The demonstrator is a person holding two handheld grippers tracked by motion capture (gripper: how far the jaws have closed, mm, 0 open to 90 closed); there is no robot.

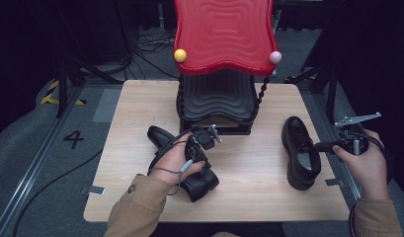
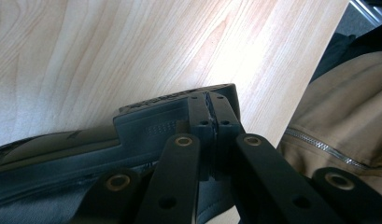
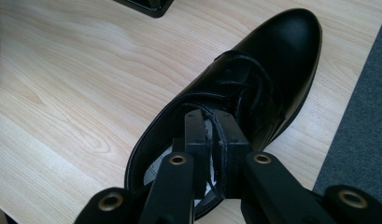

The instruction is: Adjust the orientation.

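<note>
- Nearest us, the tan sleeve point(image 1: 133, 210) comes in low, and the left tool point(image 1: 202, 163) sits over the left shoe point(image 1: 189, 170), which lies tipped on its side at the near middle of the bench point(image 1: 249, 195).
- In the left gripper view that tool's jaws are pressed together on the edge of the shoe's heel end, sole side towards us; we'd call that a thin pinch.
- Over on the right, the right tool point(image 3: 210, 135) is clamped on the collar of the right shoe point(image 1: 299, 150), one jaw inside the opening, one outside; this shoe stands upright near the bench's right edge.
- Both shoes look gripped, so we judge the step to be carrying them to the black shoe rack point(image 1: 217, 101) under the red wavy top point(image 1: 223, 32).
- To do it well, we lift the left one slowly, as it may swing from so narrow a bite.
- We keep the right one level and toe-first towards the rack.
</note>
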